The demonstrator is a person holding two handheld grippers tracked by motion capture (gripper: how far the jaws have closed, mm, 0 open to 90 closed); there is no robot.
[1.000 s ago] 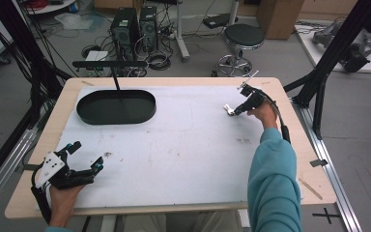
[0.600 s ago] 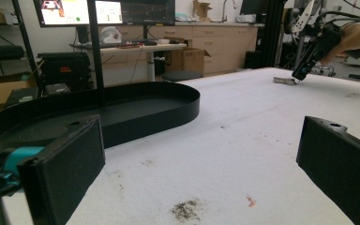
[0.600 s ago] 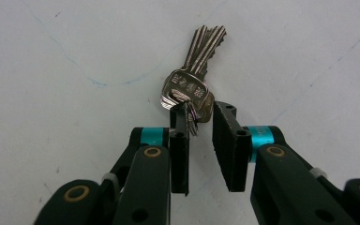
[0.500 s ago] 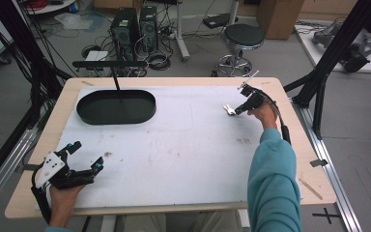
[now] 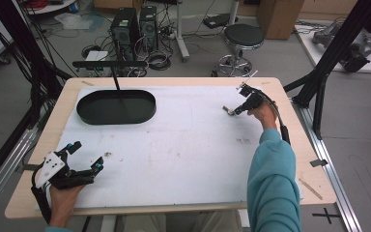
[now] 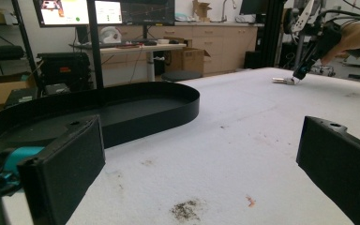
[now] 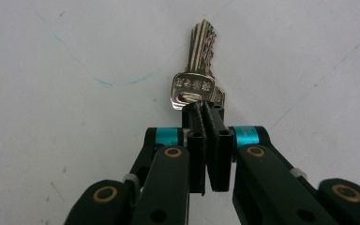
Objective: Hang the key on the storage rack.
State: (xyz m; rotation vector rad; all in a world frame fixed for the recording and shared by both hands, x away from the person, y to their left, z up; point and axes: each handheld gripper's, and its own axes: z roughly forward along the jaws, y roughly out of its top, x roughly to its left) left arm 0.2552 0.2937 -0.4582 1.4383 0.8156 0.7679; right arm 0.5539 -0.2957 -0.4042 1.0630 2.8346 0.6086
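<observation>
A small bunch of silver keys [image 7: 194,84] lies on the white table cover [image 5: 183,145] at the far right, blades pointing away from my right gripper [image 7: 205,107]. Its jaws have just been closing and now pinch the key bunch at its head end. In the high view this gripper [image 5: 236,111] angles down onto the keys [image 5: 230,111]. My left gripper [image 5: 87,155] rests open at the near left corner with nothing between its jaws. The left gripper view, with its own gripper [image 6: 201,154] in front, shows the right gripper [image 6: 297,76] on the keys [image 6: 283,80] far off.
An empty black oval tray [image 5: 125,104] sits at the far left of the table, also in the left gripper view [image 6: 136,110]. A black T-shaped stand [image 5: 110,64] rises behind it. Dark smudges [image 6: 185,209] mark the cover near my left gripper.
</observation>
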